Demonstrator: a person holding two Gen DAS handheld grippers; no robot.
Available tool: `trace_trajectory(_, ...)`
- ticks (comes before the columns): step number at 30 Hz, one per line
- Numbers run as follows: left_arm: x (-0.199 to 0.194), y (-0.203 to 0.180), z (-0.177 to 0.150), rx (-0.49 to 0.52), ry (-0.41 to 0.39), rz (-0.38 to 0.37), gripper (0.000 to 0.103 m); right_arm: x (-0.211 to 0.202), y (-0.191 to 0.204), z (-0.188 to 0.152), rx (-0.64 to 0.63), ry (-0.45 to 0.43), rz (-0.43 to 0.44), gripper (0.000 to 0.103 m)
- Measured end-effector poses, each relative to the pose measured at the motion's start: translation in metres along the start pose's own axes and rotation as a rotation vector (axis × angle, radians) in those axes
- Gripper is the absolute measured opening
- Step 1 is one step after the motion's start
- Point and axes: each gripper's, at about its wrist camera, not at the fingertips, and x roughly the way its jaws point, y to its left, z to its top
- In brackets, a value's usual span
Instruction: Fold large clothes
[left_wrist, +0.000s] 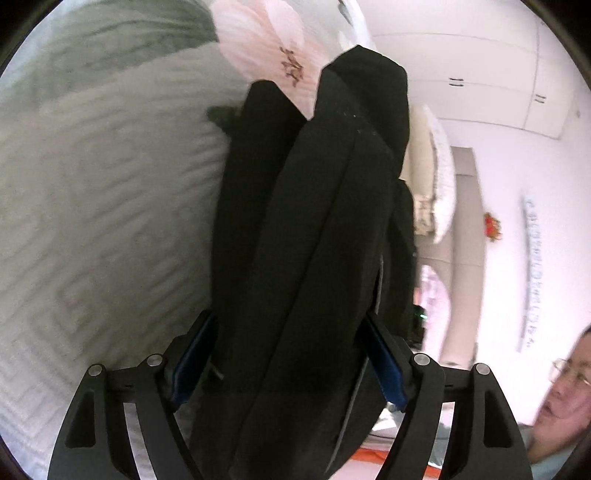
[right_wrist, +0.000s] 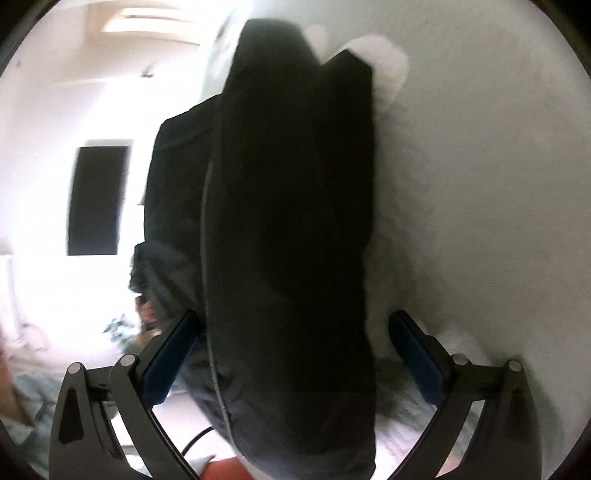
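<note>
A thick black garment fills the middle of the left wrist view, folded into several layers. My left gripper is shut on it, with both blue pads pressed against the bundle. The same black garment fills the right wrist view. My right gripper is open: its left pad touches the cloth, and its right pad stands clear of it with a gap. The cloth hangs over a pale patterned bedspread.
The bedspread carries a pink flower print and also shows in the right wrist view. White wardrobe doors and a wall lie to the right. A person's face is at the lower right. A dark window is at the left.
</note>
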Motion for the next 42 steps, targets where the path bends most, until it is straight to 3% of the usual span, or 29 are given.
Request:
trace_trajectory(2, 0.003, 0.001, 0.002, 0.005, 0.011, -0.033, 0.081, 0.003, -0.001, 0.001, -0.010, 0.006, 0.073, 0.103)
trace_trajectory(11, 0.021, -0.005, 0.008, 0.008, 0.044, -0.099, 0.083, 0.033, 0.013, 0.009, -0.080, 0.055, 0.171, 0.103)
trace_trajectory(14, 0.027, -0.011, 0.005, 0.006, 0.029, -0.077, 0.084, 0.042, 0.018, 0.010, -0.083, 0.048, 0.159, 0.103)
trace_trajectory(18, 0.032, -0.028, -0.006, 0.011, -0.035, 0.046, 0.083, 0.057, 0.035, 0.011, -0.112, 0.034, 0.060, 0.103)
trace_trajectory(19, 0.032, -0.033, -0.007, 0.015, -0.056, 0.075, 0.077, 0.057, 0.037, 0.010, -0.112, 0.025, 0.043, 0.102)
trace_trajectory(21, 0.028, -0.043, -0.017, 0.031, -0.107, 0.126, 0.055, 0.052, 0.044, 0.004, -0.119, -0.008, 0.006, 0.090)
trace_trajectory(22, 0.023, -0.052, -0.026, 0.050, -0.135, 0.113, 0.044, 0.047, 0.052, -0.001, -0.138, -0.032, -0.007, 0.078)
trace_trajectory(23, 0.016, -0.062, -0.036, 0.075, -0.164, 0.090, 0.038, 0.042, 0.059, -0.006, -0.158, -0.049, -0.021, 0.073)
trace_trajectory(25, 0.006, -0.086, -0.053, 0.127, -0.200, 0.067, 0.035, 0.034, 0.085, -0.019, -0.222, -0.077, -0.062, 0.061)
trace_trajectory(27, -0.005, -0.116, -0.075, 0.184, -0.226, 0.061, 0.035, 0.032, 0.109, -0.033, -0.276, -0.081, -0.101, 0.055)
trace_trajectory(33, -0.068, -0.173, -0.140, 0.245, -0.308, 0.074, 0.035, 0.017, 0.189, -0.087, -0.391, -0.086, -0.127, 0.055)
trace_trajectory(38, -0.143, -0.180, -0.194, 0.237, -0.366, 0.097, 0.035, 0.031, 0.253, -0.149, -0.430, -0.074, -0.105, 0.055)
trace_trajectory(42, -0.188, -0.152, -0.234, 0.200, -0.386, 0.121, 0.035, 0.068, 0.274, -0.192, -0.411, -0.039, -0.103, 0.054)
